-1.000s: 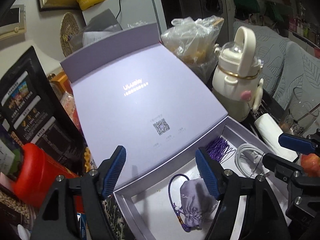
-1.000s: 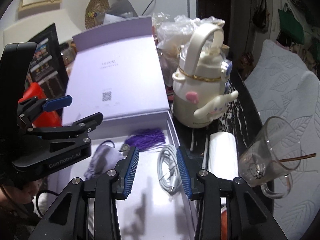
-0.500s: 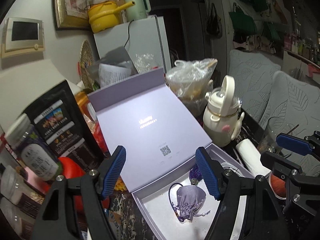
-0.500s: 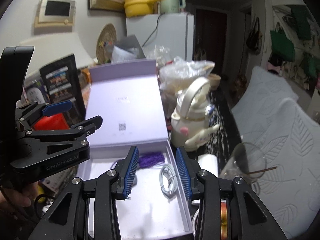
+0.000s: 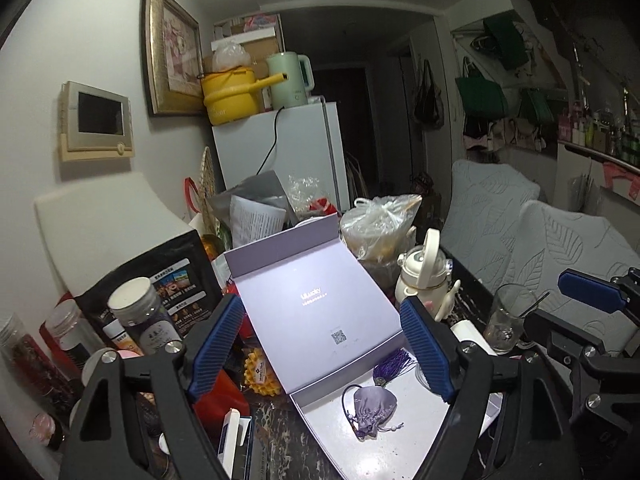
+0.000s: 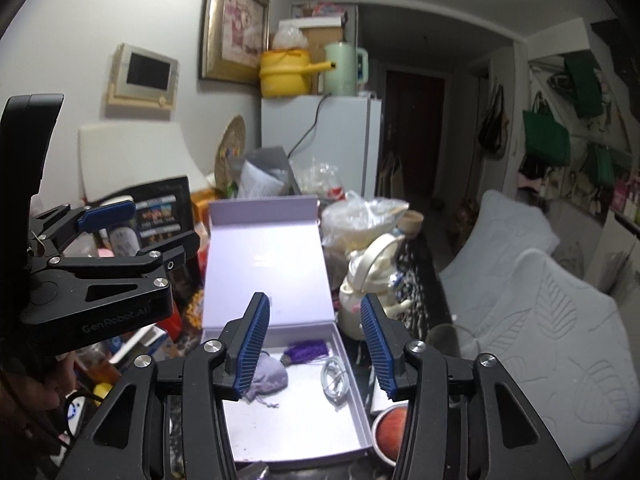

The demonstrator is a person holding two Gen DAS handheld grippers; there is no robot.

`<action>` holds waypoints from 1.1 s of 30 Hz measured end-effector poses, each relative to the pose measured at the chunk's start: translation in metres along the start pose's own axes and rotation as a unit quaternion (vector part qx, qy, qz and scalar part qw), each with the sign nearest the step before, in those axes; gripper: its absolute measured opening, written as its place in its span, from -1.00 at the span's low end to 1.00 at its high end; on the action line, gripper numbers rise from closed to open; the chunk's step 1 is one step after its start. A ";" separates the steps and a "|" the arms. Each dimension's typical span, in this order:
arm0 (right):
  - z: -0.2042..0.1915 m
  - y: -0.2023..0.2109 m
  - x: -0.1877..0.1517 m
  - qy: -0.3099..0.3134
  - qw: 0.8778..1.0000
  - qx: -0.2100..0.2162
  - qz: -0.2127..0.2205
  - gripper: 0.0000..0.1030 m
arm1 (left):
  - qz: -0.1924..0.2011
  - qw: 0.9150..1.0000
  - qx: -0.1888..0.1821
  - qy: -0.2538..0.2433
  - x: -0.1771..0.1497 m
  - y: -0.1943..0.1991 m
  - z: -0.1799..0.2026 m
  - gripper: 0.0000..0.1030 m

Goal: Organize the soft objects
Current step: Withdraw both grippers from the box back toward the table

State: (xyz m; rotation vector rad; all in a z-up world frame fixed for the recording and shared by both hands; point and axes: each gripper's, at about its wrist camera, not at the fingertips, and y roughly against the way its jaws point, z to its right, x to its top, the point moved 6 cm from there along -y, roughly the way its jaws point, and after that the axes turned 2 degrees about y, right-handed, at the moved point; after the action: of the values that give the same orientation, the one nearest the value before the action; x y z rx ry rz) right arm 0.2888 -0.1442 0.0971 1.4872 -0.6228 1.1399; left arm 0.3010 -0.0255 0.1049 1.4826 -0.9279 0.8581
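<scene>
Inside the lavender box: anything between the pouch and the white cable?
Only bare box floor between the pouch and the cable; the purple tassel sits behind that gap. Right wrist view shows it.

Two wrist fisheyes, each looking fwd and slightly down between its own blue pads, raised well above a cluttered table. Both share the open lavender gift box (image 5: 320, 312) (image 6: 264, 264), white fridge (image 5: 288, 152) (image 6: 340, 140) and grey sofa (image 5: 560, 248) (image 6: 540, 312); right cam sits right of left.

The pouch (image 6: 267, 378), tassel (image 6: 306, 350) and cable (image 6: 335, 374) lie in the box (image 6: 362, 416). The lid (image 6: 266, 268) stands behind; the kettle (image 6: 370, 284) stands right.
</scene>
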 end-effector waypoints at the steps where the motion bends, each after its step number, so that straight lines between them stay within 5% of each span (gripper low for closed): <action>1: -0.001 0.007 0.001 0.002 1.000 -0.001 0.005 -0.05 | 0.003 1.000 -0.002 0.001 0.001 0.006 -0.001 0.65; 6: -0.009 0.042 0.004 0.010 1.000 -0.009 0.027 0.17 | 0.031 1.000 -0.002 0.003 0.002 0.043 -0.003 0.92; 14: -0.019 0.094 -0.001 0.012 0.998 -0.022 0.055 0.47 | 0.060 0.998 -0.008 0.000 -0.003 0.093 -0.001 0.94; 33: -0.043 0.169 -0.075 -0.001 0.998 -0.040 0.039 0.54 | 0.050 0.997 -0.056 0.005 -0.074 0.165 0.014 0.94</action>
State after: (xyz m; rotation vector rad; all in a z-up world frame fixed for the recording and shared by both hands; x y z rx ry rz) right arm 0.1001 -0.1618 0.1005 1.4070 -0.7239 1.1601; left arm 0.1205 -0.0422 0.1061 1.3429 -1.0332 0.8715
